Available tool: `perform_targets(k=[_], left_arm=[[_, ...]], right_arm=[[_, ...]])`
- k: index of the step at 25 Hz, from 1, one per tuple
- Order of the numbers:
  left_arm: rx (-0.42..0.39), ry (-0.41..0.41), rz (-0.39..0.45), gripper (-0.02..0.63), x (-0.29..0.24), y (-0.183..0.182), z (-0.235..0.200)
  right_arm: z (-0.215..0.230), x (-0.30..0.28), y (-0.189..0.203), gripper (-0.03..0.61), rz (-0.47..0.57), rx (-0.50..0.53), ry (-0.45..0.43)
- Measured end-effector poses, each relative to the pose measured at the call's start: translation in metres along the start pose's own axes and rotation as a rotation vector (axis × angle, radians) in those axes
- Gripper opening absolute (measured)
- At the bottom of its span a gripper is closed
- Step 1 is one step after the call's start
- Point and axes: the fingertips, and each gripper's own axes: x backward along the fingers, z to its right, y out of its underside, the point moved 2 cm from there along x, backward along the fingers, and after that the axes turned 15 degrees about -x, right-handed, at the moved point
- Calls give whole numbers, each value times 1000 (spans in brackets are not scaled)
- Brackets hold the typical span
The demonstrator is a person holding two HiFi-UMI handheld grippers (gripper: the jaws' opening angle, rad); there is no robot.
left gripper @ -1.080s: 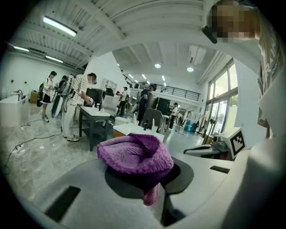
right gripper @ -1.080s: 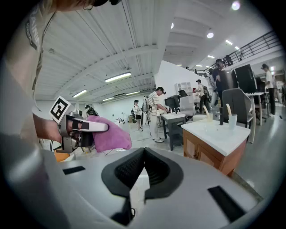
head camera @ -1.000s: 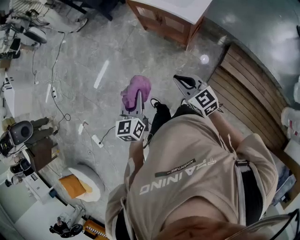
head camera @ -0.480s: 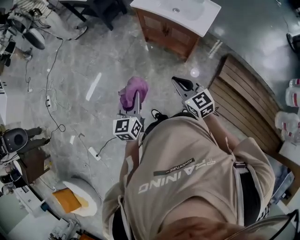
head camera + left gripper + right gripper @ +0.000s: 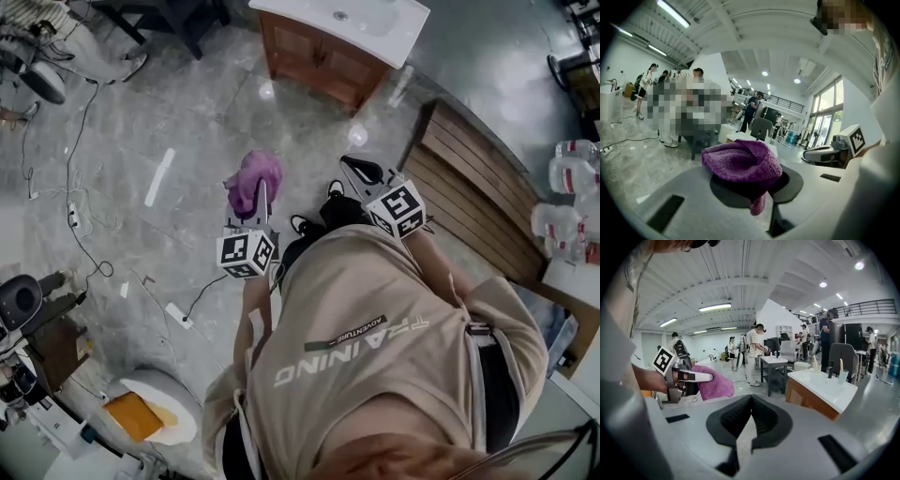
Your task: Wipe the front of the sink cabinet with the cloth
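Forward, the bunched cloth (image 5: 251, 178) juts from the left tool (image 5: 261, 199).

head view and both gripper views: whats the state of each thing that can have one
left tongs: shut on the cloth
cloth: bunched, held off the floor, not touching the cabinet
right tongs: shut, empty
cabinet: doors look shut, front not yet reached

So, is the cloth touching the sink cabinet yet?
Apart. Head view shows bare floor between the cloth, held in the left gripper, and the cabinet.
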Motion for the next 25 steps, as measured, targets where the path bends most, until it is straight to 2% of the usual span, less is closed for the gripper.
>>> perform_targets(k=[6, 10, 14, 18, 25], left_arm=[[32, -8, -26, 49, -12, 8, -27], [29, -25, -53, 49, -30, 8, -49], [52, -12, -60, 49, -48, -13, -72], [-8, 13, -86, 49, -77, -36, -102], [-48, 27, -61, 49, -145, -80, -123]], right_arm=[[4, -33, -9, 12, -7, 32, 2], [17, -64, -8, 12, -17, 5, -14], [27, -101, -34, 12, 7, 1, -41], [38, -138, -74, 12, 72, -17, -47], [78, -175, -79, 12, 36, -78, -41]])
